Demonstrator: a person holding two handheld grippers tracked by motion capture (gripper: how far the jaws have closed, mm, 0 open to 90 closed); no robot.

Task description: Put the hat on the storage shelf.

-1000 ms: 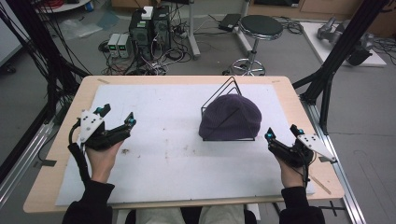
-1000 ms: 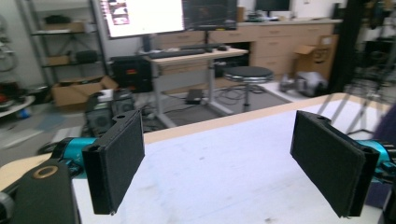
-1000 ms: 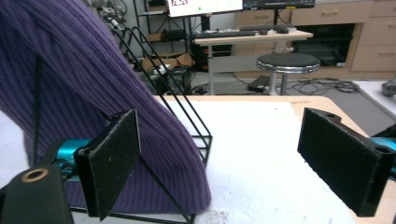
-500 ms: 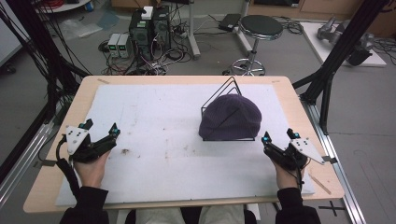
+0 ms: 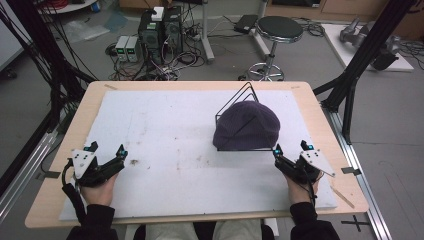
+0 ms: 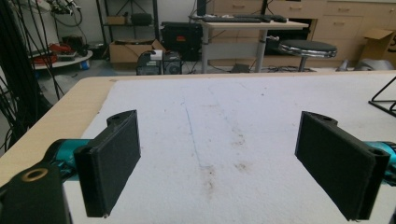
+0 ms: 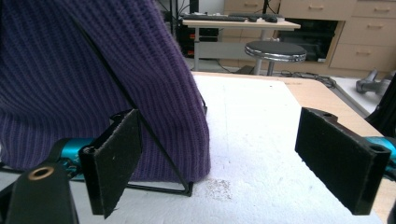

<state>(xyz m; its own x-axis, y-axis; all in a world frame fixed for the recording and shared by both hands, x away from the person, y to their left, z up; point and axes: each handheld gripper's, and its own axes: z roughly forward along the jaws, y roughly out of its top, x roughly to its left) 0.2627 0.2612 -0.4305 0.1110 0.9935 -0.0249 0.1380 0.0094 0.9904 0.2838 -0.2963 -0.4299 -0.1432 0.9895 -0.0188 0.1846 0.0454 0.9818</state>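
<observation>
Both hands have drawn back toward the desk's (image 5: 60, 150) near edge. The left claw (image 5: 106, 150) and right claw (image 5: 291, 148) gape wide and empty; the purple hat (image 5: 247, 125) sits draped on its wire stand (image 5: 240, 95) right of centre, so the work looks finished.

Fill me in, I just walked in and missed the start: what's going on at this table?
A person sits at the table with a two-fingered gripper in each hand. A purple knit beanie is draped over a black wire stand on the white mat. The right gripper rests just beside the beanie's near right corner, fingers wide open and gripping nothing. The left gripper sits far off on the mat's left side, also open and empty. Nothing is being held at this moment.
</observation>
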